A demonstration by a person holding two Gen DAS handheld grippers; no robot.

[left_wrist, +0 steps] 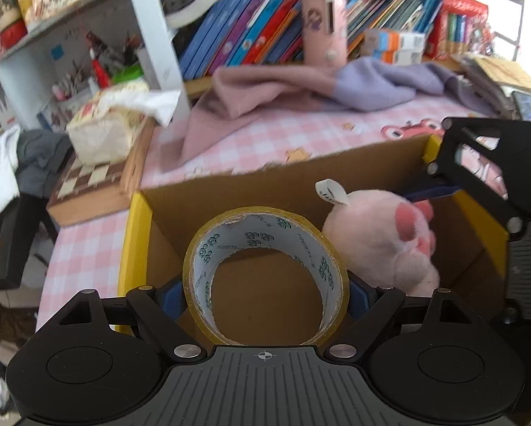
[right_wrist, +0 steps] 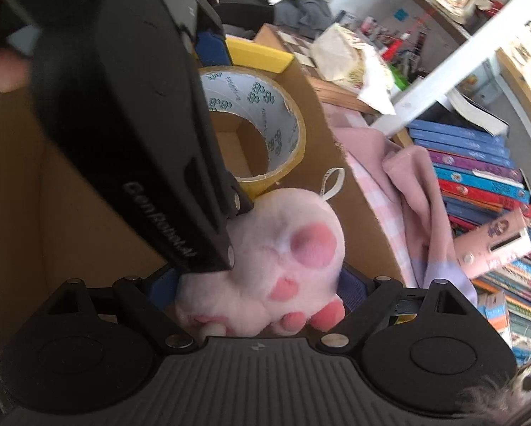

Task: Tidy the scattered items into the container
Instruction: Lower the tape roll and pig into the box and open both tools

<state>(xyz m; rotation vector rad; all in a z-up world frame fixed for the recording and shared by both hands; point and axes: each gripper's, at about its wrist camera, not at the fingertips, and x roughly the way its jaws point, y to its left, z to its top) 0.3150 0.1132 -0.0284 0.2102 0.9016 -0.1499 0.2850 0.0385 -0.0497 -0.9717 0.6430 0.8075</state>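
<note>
Two things are being carried at once: in the left wrist view the left tongs point(left_wrist: 265, 296) are clenched on a roll of packing tape point(left_wrist: 265, 277), their blue pads pressing its sides, and hold it over the open cardboard box point(left_wrist: 229, 191), with the pink plush paw point(left_wrist: 382, 245) just to their right. In the right wrist view the right tongs point(right_wrist: 261, 289) grasp that paw above the same box, the left gripper's body crossing just ahead. Judging by this, the drop-off step is in hand, and next calls for lowering and letting both go inside.

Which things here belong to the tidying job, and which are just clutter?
Job:
tape roll in left gripper
pink plush toy in right gripper
cardboard box

Lying about:
books
pink cloth
chessboard
tissue pack
</note>
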